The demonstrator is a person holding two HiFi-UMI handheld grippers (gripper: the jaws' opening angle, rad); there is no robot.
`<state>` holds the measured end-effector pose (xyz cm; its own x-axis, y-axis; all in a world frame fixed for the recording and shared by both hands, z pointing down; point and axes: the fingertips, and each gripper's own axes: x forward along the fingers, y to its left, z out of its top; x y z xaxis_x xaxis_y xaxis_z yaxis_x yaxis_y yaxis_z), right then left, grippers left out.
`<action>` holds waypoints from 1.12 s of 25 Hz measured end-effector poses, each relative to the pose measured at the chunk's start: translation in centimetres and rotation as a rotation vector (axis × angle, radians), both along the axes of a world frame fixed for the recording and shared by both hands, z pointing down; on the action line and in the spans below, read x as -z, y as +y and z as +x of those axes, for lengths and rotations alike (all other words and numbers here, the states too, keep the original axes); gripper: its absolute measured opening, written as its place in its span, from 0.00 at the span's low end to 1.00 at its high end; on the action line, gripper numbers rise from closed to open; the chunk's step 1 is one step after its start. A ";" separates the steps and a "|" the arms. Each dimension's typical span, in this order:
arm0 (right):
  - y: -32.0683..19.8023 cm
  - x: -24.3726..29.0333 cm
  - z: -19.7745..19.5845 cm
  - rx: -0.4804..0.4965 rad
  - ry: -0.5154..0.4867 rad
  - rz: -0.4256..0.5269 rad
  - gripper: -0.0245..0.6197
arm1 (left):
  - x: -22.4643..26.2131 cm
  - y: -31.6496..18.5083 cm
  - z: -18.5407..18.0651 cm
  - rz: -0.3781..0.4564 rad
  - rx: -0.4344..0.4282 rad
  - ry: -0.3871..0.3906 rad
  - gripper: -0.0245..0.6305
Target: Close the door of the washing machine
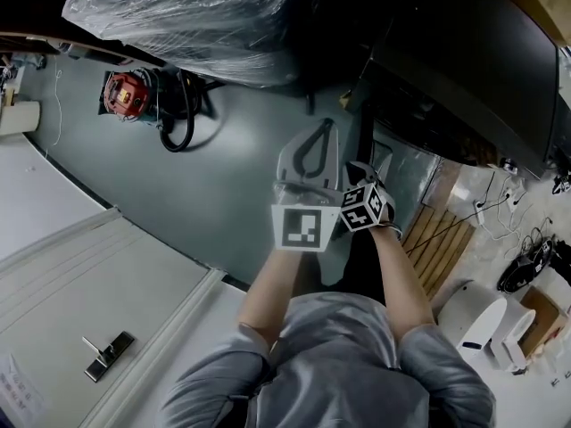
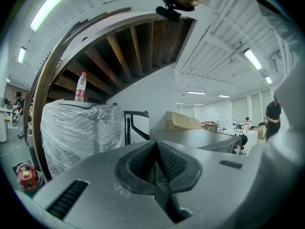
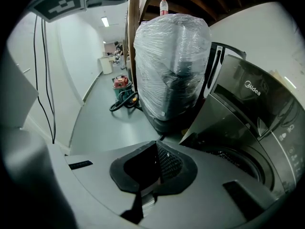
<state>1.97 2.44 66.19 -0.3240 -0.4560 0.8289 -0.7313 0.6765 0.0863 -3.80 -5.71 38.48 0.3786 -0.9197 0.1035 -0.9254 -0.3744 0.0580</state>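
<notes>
Both grippers are held side by side just in front of the person's chest, touching nothing, which looks like a ready pose before the reach. The left gripper has its jaws pressed together with nothing between them, and the right gripper is likewise closed and empty. Closed tips probably suit pushing, since no grasp seems needed. The washing machine is ahead and to the right of the right gripper. Its door stands raised behind the drum opening, so it isn't closed yet. Straight ahead of both grippers is a plastic-wrapped bulk with a bottle on top, just beside the machine. It may crowd a reach from the left. Farther ahead to the left, a red vacuum and its hose lie on the floor, well apart from the grippers. A wooden pallet lies near the right gripper's right side. The path to the door looks open.
</notes>
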 end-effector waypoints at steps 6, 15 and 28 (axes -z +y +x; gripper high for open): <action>0.3 0.1 2.2 -0.004 0.024 0.012 0.04 | -0.3 -0.1 2.6 -0.010 -0.033 0.015 0.04; -0.1 0.4 6.5 -0.070 0.059 0.039 0.04 | -0.6 -0.4 6.8 -0.010 -0.104 -0.004 0.04; -1.6 1.2 11.9 -0.159 0.124 0.165 0.04 | -1.5 -0.7 10.4 -0.026 -0.160 -0.007 0.04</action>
